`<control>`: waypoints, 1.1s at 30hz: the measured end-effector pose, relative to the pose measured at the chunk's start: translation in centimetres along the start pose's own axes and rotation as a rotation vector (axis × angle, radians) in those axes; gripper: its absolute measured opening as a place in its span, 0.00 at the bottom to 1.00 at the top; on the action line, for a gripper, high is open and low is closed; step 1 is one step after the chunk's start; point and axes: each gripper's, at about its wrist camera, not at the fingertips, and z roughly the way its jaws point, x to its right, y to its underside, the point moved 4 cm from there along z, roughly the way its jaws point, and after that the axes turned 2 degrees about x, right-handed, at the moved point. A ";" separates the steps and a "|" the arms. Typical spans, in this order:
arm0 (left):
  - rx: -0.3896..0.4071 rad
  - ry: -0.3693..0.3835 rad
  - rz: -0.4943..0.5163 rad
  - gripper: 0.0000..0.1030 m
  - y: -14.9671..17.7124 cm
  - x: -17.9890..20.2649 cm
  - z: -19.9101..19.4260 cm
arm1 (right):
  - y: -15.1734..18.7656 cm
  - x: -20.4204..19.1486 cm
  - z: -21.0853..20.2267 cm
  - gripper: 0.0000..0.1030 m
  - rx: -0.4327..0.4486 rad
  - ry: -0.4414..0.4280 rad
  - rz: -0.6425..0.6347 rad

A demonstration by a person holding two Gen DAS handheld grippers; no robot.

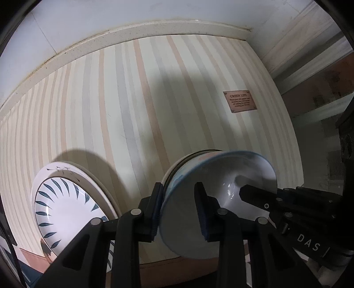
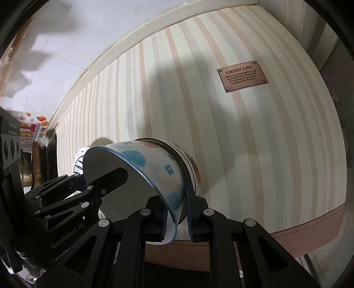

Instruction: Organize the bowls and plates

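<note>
Over striped cloth-covered table (image 1: 137,106) | glossy round ceramic floral bowl (image 2: 154,164), tilted | left gripper (image 1: 180,207) and right gripper (image 2: 180,210) each clamped on opposite rim walls | leaf-patterned plate (image 1: 66,199) beside.

Striped mat (image 1: 154,99) takes up most of the view, cream with thin tan and grey-blue bands, plus a brownish border along the near edge, and a small copper-coloured plaque (image 2: 242,76) stitched on that reads "GREEN LIFE". It's lying on a speckled off-white counter (image 1: 168,27) that runs up to a plain pale wall (image 1: 110,15), with soft dark shadows thrown across mat and wall. Off to the left edge in the right wrist view there's some colourful packaging (image 2: 33,130), too blurry to read.
</note>
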 end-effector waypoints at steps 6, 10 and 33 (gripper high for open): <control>-0.010 -0.001 -0.013 0.25 0.2 -0.6 0.4 | -0.3 -0.3 0.2 0.16 -0.021 0.011 -0.003; -0.007 -0.011 -0.009 0.25 0.4 -0.5 0.6 | -0.4 -0.7 0.1 0.16 -0.021 0.027 -0.027; 0.282 -0.033 0.135 0.37 4.7 0.7 -13.6 | 6.4 -5.1 -13.1 0.58 0.306 0.150 -0.056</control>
